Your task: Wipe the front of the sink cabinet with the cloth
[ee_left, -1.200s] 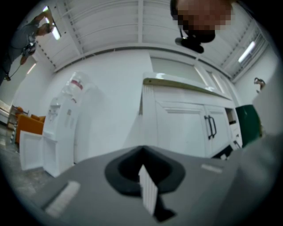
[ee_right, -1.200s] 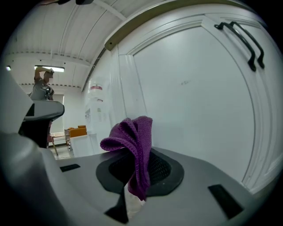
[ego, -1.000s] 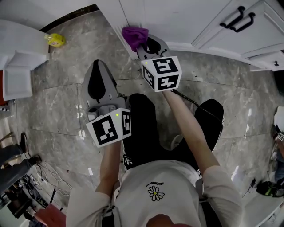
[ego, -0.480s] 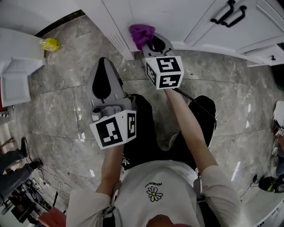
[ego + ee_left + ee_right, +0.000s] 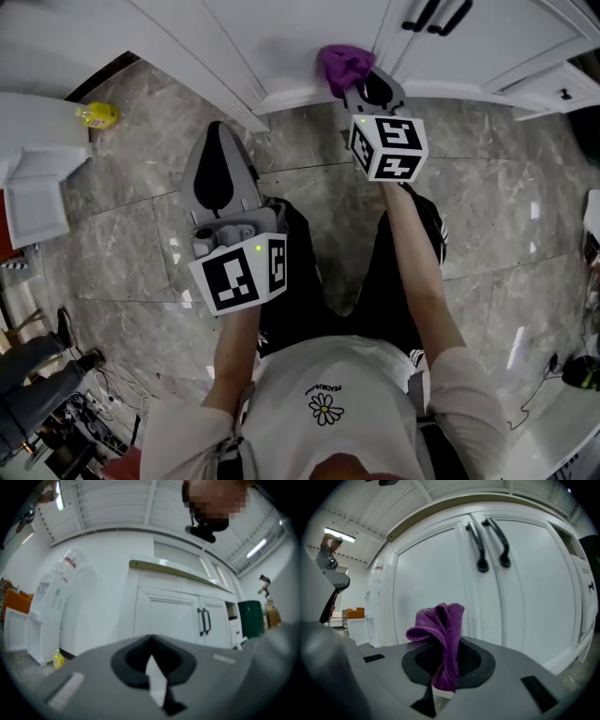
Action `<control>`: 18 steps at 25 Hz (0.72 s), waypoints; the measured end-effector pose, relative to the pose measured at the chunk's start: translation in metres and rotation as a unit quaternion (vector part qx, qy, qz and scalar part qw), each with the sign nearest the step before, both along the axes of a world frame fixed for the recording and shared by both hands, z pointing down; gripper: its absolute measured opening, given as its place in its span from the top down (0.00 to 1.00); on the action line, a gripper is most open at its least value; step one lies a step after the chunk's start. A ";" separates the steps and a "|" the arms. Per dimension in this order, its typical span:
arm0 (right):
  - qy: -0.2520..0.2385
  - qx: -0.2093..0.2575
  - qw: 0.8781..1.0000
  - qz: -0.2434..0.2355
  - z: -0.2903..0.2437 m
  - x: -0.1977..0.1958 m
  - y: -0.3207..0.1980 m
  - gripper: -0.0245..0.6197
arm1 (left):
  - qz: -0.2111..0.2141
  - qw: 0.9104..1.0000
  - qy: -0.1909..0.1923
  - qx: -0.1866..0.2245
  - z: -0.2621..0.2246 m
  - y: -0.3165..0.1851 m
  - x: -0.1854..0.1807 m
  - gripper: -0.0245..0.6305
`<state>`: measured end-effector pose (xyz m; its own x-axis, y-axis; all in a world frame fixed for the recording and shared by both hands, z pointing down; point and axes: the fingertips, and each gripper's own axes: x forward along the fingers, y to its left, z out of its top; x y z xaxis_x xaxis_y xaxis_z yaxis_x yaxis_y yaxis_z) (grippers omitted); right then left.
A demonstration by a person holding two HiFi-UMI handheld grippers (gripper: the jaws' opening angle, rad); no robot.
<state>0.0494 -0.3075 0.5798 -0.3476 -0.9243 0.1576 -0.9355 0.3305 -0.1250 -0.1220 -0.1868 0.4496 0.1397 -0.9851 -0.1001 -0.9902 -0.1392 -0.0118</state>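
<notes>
A bunched purple cloth point(image 5: 343, 66) point(image 5: 442, 641) is pinched in my right gripper point(image 5: 361, 89) point(image 5: 440, 686), which is shut on it. The cloth sits at the foot of the white sink cabinet point(image 5: 309, 37), below its two black door handles point(image 5: 436, 14) point(image 5: 490, 543); whether it touches the door I cannot tell. My left gripper point(image 5: 217, 155) point(image 5: 152, 686) is shut with nothing in it. It hovers over the marble floor, left of the right gripper and back from the cabinet point(image 5: 173, 618).
A yellow bottle point(image 5: 97, 114) point(image 5: 58, 659) stands on the floor at the left beside a white appliance point(image 5: 33, 178). The person's dark-trousered legs point(image 5: 309, 281) are below the grippers. Cables point(image 5: 94, 403) and someone's shoes lie at the lower left.
The right gripper has carried the cloth rightward along the cabinet base, toward the handles. The view has shifted with it, and the left gripper has barely moved.
</notes>
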 end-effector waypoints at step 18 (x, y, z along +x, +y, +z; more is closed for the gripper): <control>0.008 -0.003 0.997 0.072 -0.001 0.099 0.004 0.87 | 0.026 1.000 -0.014 0.007 -0.002 0.005 0.041 0.96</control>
